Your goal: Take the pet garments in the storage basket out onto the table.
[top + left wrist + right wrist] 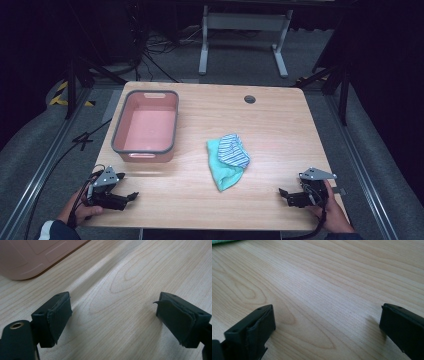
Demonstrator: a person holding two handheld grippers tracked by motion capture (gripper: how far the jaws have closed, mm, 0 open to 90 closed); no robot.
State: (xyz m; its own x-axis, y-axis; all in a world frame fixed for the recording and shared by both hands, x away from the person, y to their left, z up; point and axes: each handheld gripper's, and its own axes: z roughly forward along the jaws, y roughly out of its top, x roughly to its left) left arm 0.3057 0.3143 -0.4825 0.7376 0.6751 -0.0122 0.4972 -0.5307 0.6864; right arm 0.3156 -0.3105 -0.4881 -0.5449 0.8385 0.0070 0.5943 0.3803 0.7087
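From the left hand-held gripper (113, 315), the pink bin (32, 255) is cut off at the frame's top corner, so just a curved piece of its wall appears. From the right hand-held gripper (327, 327), a thin sliver of green cloth (223, 241) peeks in at the top edge, too little to read.

From above, one pink bin (145, 127) with a grey rim sits toward the far left of the tabletop (280, 125), and it holds nothing. One bundle of cloth (227, 160) lies near the middle of the tabletop: a mint green piece with a blue-and-white striped piece on top (whether these are two items or one I cannot tell).

Two grippers, one per hand. The left hand-held gripper (131, 196) rests at the near left corner, jaws spread wide over bare wood. The right hand-held gripper (285, 194) rests near the near right corner, jaws likewise spread, gripping nothing.
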